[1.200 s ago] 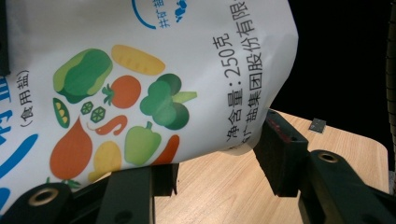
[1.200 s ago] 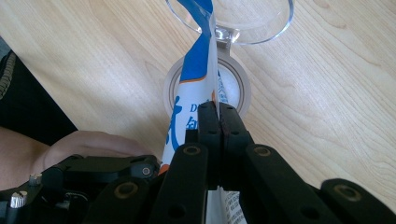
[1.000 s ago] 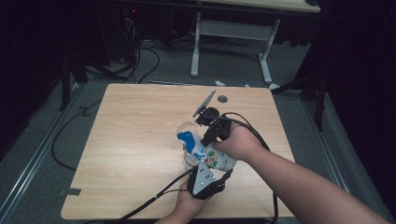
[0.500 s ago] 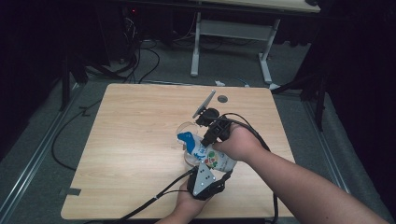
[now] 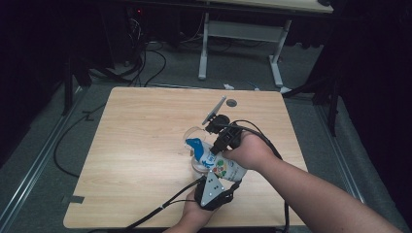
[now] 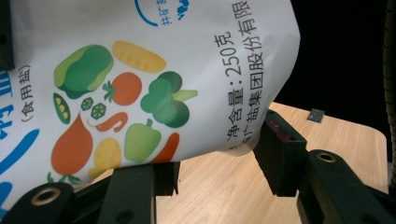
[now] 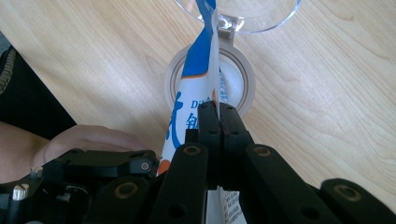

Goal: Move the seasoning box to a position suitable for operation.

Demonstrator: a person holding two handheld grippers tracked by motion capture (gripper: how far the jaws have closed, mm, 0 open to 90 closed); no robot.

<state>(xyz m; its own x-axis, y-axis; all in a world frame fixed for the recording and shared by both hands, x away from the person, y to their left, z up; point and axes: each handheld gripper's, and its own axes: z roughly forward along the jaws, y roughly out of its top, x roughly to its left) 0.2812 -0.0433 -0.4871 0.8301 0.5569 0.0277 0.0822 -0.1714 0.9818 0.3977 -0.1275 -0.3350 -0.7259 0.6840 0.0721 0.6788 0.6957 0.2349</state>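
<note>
Salt bag (image 5: 219,164) hangs tilted with its blue mouth right over the jar (image 7: 210,80), while we grip it with the right gripper (image 7: 218,109) up top and the left gripper (image 6: 217,161) below.

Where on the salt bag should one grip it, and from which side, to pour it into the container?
Pinch the salt bag on its flat seam edge, from the side, as the right gripper does. The left gripper spans the full bottom end. The body bulges; the seam is thin.
</note>
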